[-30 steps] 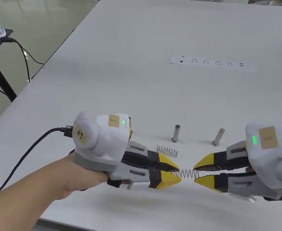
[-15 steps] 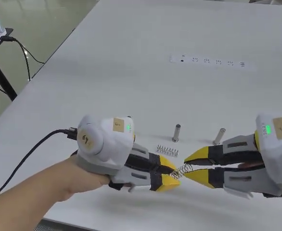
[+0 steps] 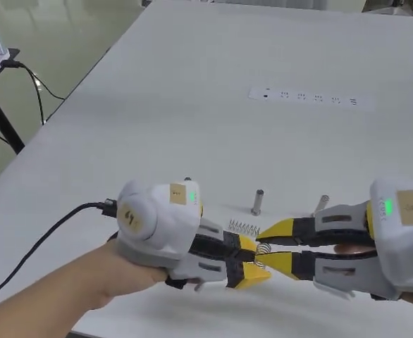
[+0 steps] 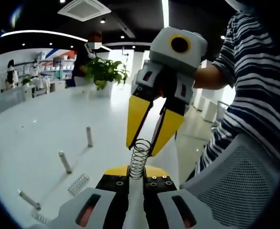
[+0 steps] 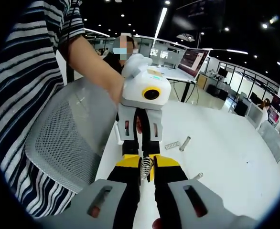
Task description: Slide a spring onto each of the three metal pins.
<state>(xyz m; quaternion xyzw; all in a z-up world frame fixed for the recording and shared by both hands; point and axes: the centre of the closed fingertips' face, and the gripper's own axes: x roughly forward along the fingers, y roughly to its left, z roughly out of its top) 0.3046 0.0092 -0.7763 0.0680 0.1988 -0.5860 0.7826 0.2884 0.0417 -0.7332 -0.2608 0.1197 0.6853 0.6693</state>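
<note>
While in left tool (image 3: 257,259), spring (image 3: 262,248) between jaws of right tool (image 3: 264,246).

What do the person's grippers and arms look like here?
Both the left gripper and right gripper have white rounded housings, black jaws with yellow tips, a green light and a tan sticker. A black cable leaves the left one. The sleeve is black-and-white striped.

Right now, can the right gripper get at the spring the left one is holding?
Probably yes: the right gripper stands open around the free end of the spring; the left gripper pinches only the other end.
</note>
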